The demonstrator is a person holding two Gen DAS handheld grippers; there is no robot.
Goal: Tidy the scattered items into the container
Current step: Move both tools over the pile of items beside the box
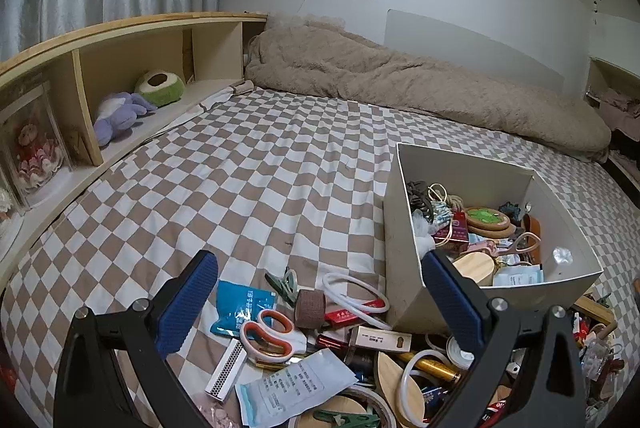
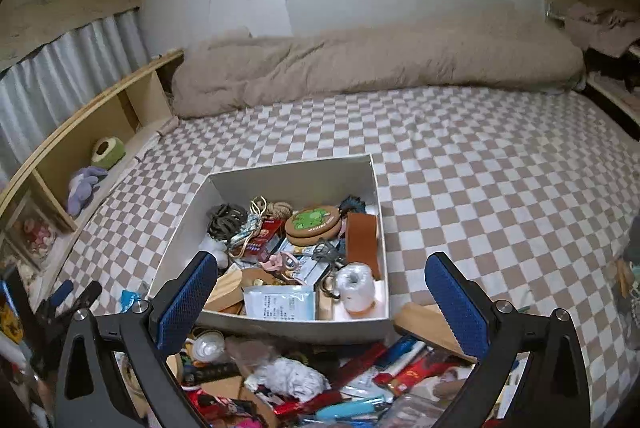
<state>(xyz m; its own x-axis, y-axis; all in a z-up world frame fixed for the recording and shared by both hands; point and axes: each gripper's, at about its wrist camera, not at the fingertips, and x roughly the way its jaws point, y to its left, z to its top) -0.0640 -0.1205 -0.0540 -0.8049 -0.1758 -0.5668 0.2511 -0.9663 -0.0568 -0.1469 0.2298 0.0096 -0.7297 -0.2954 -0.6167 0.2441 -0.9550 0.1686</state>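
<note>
A white open box (image 1: 404,228) (image 2: 182,232) stands on the checkered bed, holding several small items, among them a white spool of twine (image 2: 354,286) and a round cork coaster with a green print (image 2: 313,222). Scattered items lie in a heap in front of the box: orange-handled scissors (image 1: 266,334), a blue packet (image 1: 240,306), a brown tape roll (image 1: 310,308), a fluffy white-grey tuft (image 2: 290,374). My left gripper (image 1: 316,312) hangs open over the heap, left of the box. My right gripper (image 2: 320,302) is wide open above the box's near wall, with nothing between its fingers.
A rolled beige blanket (image 1: 420,83) lies along the far wall. A wooden shelf (image 1: 120,67) with soft toys runs along the bed's left side. The left gripper's arm (image 2: 60,308) shows at the lower left of the right wrist view. The checkered sheet (image 2: 500,187) stretches right of the box.
</note>
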